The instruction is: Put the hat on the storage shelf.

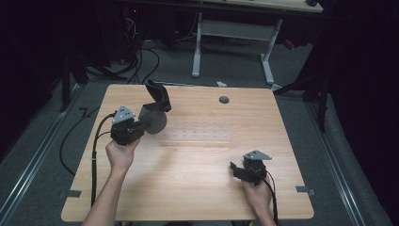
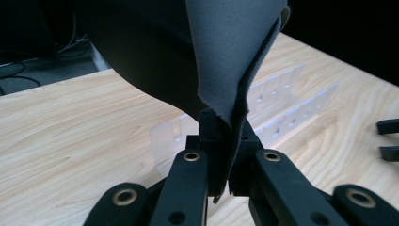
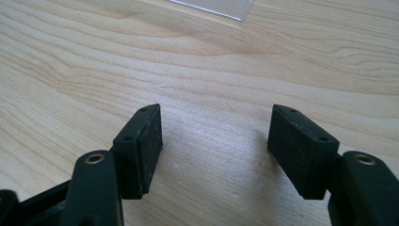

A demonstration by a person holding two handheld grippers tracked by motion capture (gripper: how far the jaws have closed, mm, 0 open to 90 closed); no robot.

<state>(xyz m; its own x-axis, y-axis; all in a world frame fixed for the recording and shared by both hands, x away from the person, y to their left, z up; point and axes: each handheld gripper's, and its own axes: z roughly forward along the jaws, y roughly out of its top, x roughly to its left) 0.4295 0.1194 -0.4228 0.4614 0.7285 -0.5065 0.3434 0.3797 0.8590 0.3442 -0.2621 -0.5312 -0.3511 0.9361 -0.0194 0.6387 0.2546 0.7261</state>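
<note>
Two grippers over a wooden table (image 1: 188,160) in a dark room: left gripper (image 2: 225,155) pinching grey cloth (image 2: 230,56), right gripper (image 3: 216,146) spread.

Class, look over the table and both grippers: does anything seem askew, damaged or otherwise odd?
Nothing looks damaged or spilled. The grey cloth is pinched by one edge in the left gripper and stands up crumpled rather than lying flat. The clear plastic rack lies on the wooden table; the right gripper is open with nothing between its jaws.
</note>
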